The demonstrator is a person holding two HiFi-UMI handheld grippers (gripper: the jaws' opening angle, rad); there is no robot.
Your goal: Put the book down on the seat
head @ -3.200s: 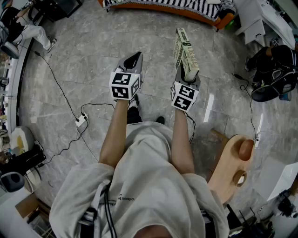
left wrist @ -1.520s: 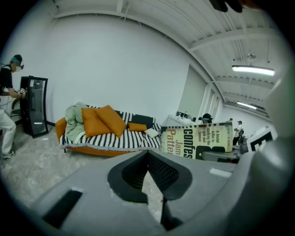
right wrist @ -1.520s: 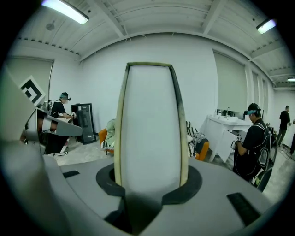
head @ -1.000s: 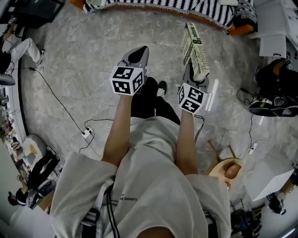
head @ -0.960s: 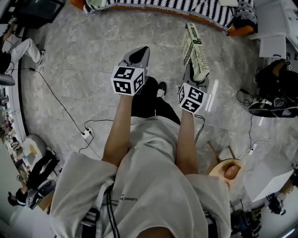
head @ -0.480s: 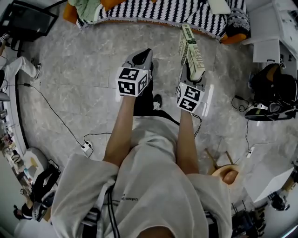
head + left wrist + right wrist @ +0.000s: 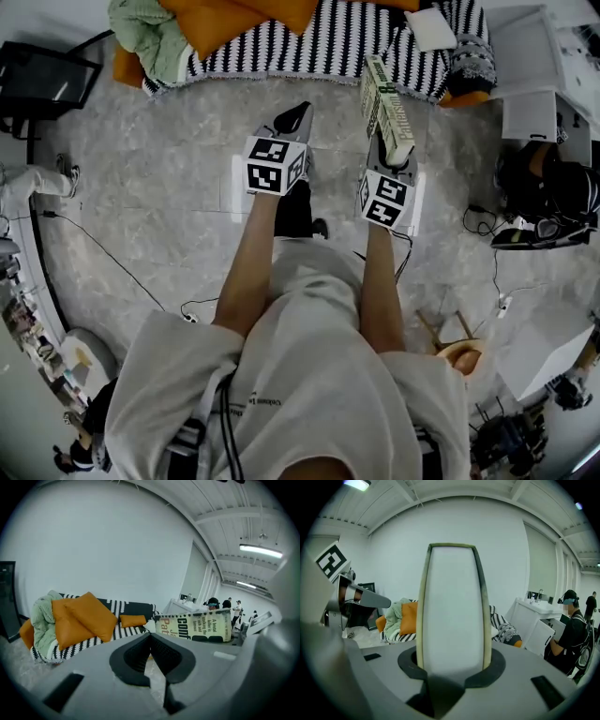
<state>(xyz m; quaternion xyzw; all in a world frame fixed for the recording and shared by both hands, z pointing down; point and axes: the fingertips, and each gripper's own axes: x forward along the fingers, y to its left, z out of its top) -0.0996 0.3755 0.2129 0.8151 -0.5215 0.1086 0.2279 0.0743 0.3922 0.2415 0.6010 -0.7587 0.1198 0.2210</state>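
The book (image 7: 384,105), a thick paperback with a pale green cover, stands on edge in my right gripper (image 7: 386,150), which is shut on its lower end. In the right gripper view the book (image 7: 452,611) fills the middle, its page edge facing the camera, above the right gripper (image 7: 452,665). My left gripper (image 7: 292,124) is beside it, shut and holding nothing. The left gripper (image 7: 151,637) has its jaws together, with the book (image 7: 194,627) to its right. The seat is a sofa (image 7: 319,47) with a black-and-white striped cover, just beyond both gripper tips.
Orange cushions (image 7: 234,14) and a green blanket (image 7: 145,33) lie on the sofa's left part. A white cabinet (image 7: 534,84) and a seated person (image 7: 553,187) are at the right. A black screen (image 7: 42,80) stands at the left, and a wooden stool (image 7: 459,356) behind to the right.
Both grippers have moved forward toward the sofa, which now shows far more in the head view. The book stays gripped upright in the right gripper.
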